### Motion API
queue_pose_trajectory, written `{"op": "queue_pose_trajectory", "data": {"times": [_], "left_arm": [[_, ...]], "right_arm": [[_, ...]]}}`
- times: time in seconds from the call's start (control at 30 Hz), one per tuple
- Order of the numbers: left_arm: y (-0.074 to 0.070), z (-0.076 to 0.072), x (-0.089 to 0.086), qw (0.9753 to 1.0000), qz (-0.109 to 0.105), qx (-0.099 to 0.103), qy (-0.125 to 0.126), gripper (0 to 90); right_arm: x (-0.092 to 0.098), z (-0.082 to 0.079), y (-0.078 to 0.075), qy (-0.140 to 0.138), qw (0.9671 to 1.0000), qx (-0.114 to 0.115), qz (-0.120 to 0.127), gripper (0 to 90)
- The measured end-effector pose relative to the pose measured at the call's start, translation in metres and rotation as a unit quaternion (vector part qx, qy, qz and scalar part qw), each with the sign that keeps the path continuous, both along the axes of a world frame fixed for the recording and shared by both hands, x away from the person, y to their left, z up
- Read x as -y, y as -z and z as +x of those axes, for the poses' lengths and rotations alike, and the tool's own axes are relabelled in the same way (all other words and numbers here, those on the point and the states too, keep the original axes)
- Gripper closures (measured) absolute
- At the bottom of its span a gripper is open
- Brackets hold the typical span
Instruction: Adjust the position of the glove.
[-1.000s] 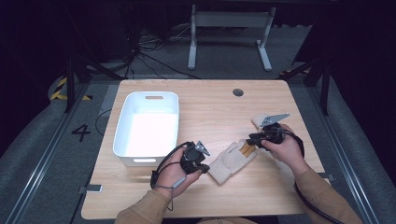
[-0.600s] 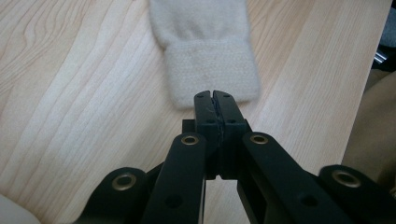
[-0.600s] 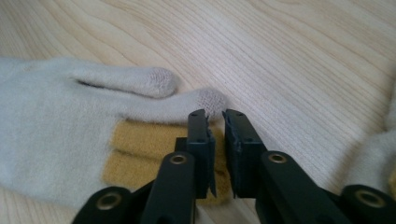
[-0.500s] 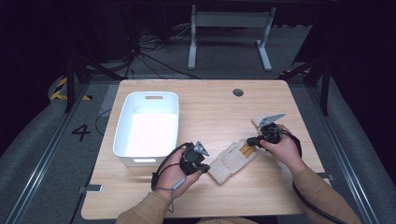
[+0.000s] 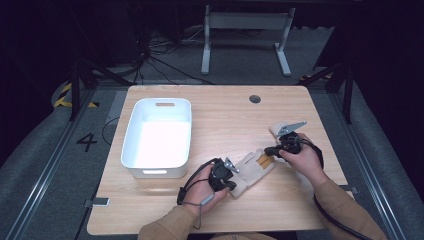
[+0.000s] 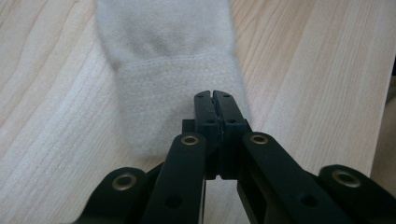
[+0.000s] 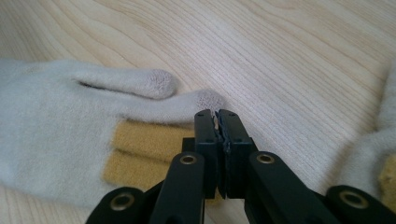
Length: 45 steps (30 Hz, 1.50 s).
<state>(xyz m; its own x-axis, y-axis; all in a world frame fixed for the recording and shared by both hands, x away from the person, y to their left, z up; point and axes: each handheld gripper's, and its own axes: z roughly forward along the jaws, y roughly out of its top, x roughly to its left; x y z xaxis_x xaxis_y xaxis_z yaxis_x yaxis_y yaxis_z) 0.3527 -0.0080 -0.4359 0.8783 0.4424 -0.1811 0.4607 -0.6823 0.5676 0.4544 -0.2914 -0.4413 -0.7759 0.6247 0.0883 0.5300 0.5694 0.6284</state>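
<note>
A cream knitted glove [image 5: 252, 169] with mustard-yellow fingers lies flat on the wooden table [image 5: 225, 115], between my two grippers. My left gripper [image 5: 232, 176] is at the cuff end. In the left gripper view its jaws are pressed together on the edge of the cuff [image 6: 177, 93], with the left gripper [image 6: 215, 99] shut. My right gripper [image 5: 267, 150] is at the finger end. In the right gripper view the right gripper [image 7: 215, 116] is shut, pinching a fingertip of the glove [image 7: 60, 121] next to the yellow fingers [image 7: 144, 140].
A white plastic bin [image 5: 131, 150] stands to the left of the hands. A second cream glove [image 5: 275, 130] lies just behind my right gripper, and it also shows at the right edge of the right gripper view as the second glove [image 7: 373, 149]. A round cable hole [image 5: 255, 99] sits near the far edge.
</note>
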Motion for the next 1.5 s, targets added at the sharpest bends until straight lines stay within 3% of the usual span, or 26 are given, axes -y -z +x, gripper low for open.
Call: {"op": "queue_pose_trajectory", "data": {"times": [0.3, 0.73, 1.5], "left_arm": [[0.0, 0.001, 0.0, 0.9999, 0.015, -0.001, -0.001, 90.0], [-0.022, 0.0, -0.01, 0.9999, -0.004, 0.013, -0.004, 89.5], [-0.044, 0.028, -0.03, 0.9985, -0.027, 0.035, -0.032, 84.0]], "right_arm": [[0.0, -0.003, -0.002, 0.0, 1.0, -0.002, -0.007, 88.6], [0.007, -0.024, -0.012, -0.001, 0.9998, -0.003, -0.019, 88.9], [0.016, -0.072, -0.016, 0.003, 0.9988, -0.035, -0.033, 88.1]]}}
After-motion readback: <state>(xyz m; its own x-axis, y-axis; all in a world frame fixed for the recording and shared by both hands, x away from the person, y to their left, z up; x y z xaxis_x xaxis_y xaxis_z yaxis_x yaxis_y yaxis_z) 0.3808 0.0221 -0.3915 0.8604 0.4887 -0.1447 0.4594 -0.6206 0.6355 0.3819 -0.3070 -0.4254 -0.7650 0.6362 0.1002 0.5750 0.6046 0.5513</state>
